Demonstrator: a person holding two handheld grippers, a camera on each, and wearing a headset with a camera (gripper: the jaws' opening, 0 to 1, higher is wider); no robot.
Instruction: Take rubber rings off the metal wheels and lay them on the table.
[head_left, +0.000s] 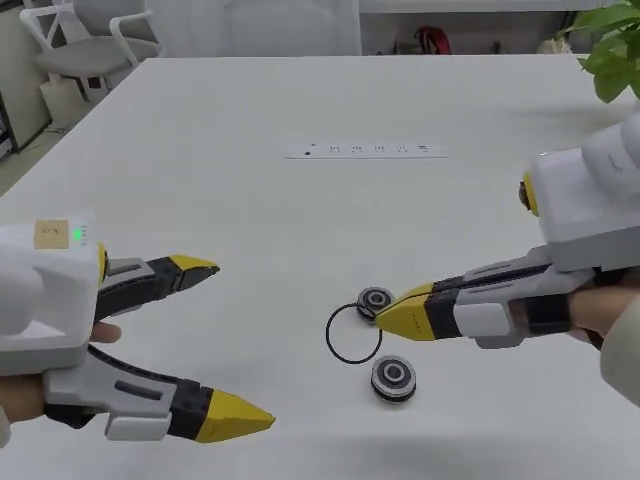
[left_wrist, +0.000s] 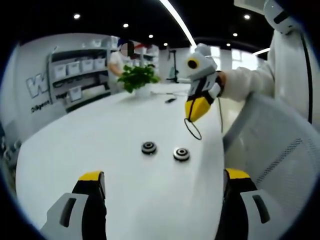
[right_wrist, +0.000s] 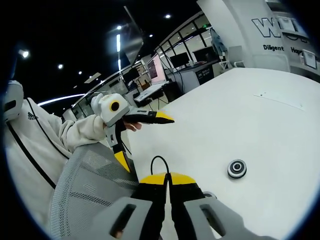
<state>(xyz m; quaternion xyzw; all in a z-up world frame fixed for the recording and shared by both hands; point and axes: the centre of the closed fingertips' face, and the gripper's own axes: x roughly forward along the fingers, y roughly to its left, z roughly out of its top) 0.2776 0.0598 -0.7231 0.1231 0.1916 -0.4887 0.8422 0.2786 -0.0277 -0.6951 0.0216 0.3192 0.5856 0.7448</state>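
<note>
A broad white desk (head_left: 300, 200) fills the room's foreground, with a grey office chair (head_left: 85, 35) beyond its far left corner. At the near left, the left tool (head_left: 240, 345) is held above the desk with its two yellow-tipped jaws spread wide and nothing between them. The left gripper view shows the same gap, with bare desk between the jaws.

Toward the far middle of the desk lies a flat white power strip (head_left: 365, 151), well apart from everything else.

Right of centre and nearer, a thin black rubber ring (head_left: 327, 335) hangs as an open loop from the tips of the right tool (head_left: 385, 317). In the left gripper view it dangles below those tips and looks clear of the desk surface.

Two metal wheels lie flat on the desk. The far wheel (head_left: 375, 300) sits just behind the ring and the tool tips. The near wheel (head_left: 393, 378) sits just beside the ring on its right, a little closer to the person.

The right tool reaches in from the right edge with its jaws pressed together on the ring; the right gripper view shows the two yellow tips meeting with the black loop rising from between them.

At the far right corner, green leaves of a plant (head_left: 612, 50) hang over the desk.
</note>
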